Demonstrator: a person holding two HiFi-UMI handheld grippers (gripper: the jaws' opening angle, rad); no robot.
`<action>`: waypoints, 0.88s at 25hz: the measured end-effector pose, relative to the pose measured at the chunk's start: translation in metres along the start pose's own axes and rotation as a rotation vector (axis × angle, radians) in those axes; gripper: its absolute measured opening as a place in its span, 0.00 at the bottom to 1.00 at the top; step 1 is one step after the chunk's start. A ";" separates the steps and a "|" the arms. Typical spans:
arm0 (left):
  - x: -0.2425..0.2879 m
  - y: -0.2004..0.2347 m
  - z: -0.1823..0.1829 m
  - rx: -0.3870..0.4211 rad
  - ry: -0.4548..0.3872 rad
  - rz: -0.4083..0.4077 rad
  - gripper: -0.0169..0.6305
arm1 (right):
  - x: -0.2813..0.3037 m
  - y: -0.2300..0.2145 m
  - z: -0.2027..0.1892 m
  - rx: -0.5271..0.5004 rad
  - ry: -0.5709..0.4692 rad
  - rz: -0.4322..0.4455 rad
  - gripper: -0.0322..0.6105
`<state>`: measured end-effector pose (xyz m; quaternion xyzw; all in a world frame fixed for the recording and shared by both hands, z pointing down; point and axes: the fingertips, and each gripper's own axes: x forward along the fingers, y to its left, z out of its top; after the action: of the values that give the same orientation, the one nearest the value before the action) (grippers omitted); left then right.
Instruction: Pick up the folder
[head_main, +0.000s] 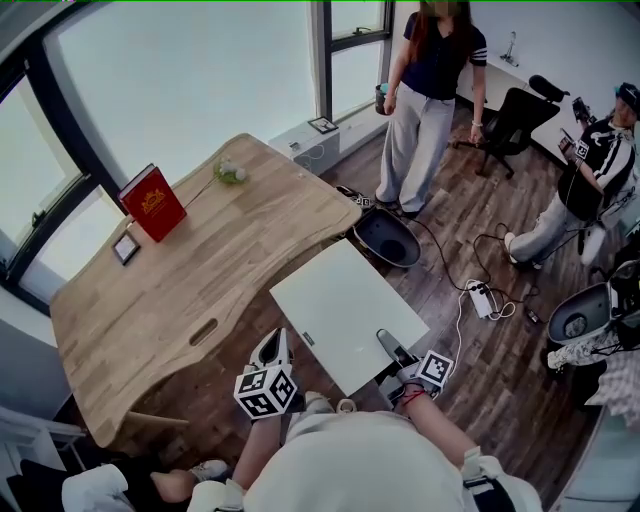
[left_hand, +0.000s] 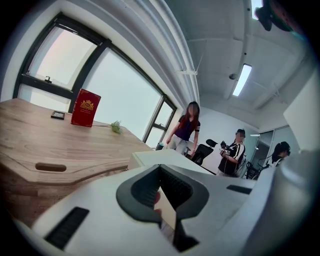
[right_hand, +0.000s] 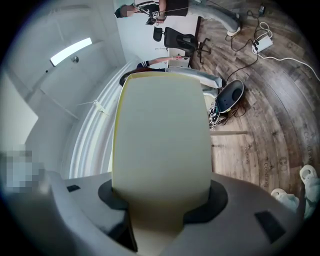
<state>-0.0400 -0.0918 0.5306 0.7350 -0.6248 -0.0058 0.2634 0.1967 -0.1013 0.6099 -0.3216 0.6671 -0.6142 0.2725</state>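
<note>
Light: bright, even daylight from blown-out windows (head_main: 180, 80) far beyond the left hand-held gripper (left_hand: 165, 200); ceiling strip lamp (left_hand: 242, 79) lit. Shadows: faint, soft. Distortion: heavy fisheye, dark corners. Focus: folder (right_hand: 162, 150) in the right hand-held gripper (right_hand: 160, 205) soft.

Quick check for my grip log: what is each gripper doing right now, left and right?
Left gripper: closed on an edge of the white folder.
Right gripper: closed on the same folder.
</note>
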 end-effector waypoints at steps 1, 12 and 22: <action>0.000 -0.003 -0.001 0.003 0.000 -0.004 0.06 | -0.003 0.000 0.002 0.002 -0.005 0.002 0.48; 0.001 -0.020 -0.006 0.034 0.012 -0.032 0.06 | -0.010 -0.002 0.009 0.020 -0.030 0.018 0.48; -0.001 -0.020 -0.006 0.030 0.010 -0.026 0.06 | -0.008 0.001 0.008 0.012 -0.028 0.016 0.48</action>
<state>-0.0196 -0.0868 0.5277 0.7470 -0.6138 0.0035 0.2554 0.2076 -0.1001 0.6078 -0.3233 0.6620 -0.6114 0.2889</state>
